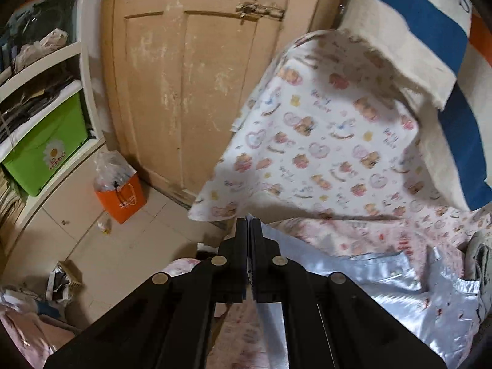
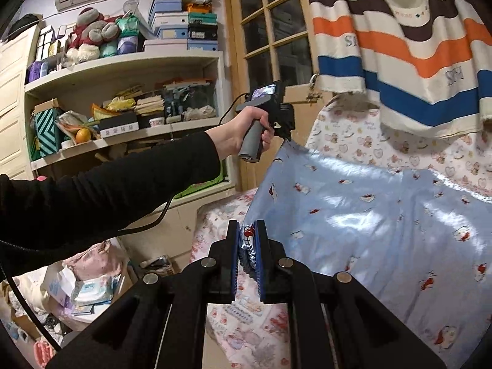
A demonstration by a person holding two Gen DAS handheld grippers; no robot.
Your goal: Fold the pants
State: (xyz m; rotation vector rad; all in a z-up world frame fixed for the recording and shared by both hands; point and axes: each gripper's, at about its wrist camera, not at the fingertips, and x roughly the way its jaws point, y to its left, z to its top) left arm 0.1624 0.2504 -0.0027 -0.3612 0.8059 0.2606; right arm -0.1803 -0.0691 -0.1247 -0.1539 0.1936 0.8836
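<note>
The pants are light blue satin with small red cartoon prints, held up and stretched between both grippers above the bed. My right gripper is shut on a gathered edge of the pants. My left gripper is shut on another edge of the pants, which trail down to the right. In the right wrist view the left gripper shows in a hand at the pants' far upper corner.
A bed with a bear-print sheet lies below. A striped towel hangs at the right. A wooden door, cluttered shelves, an orange bag and floor clutter lie to the left.
</note>
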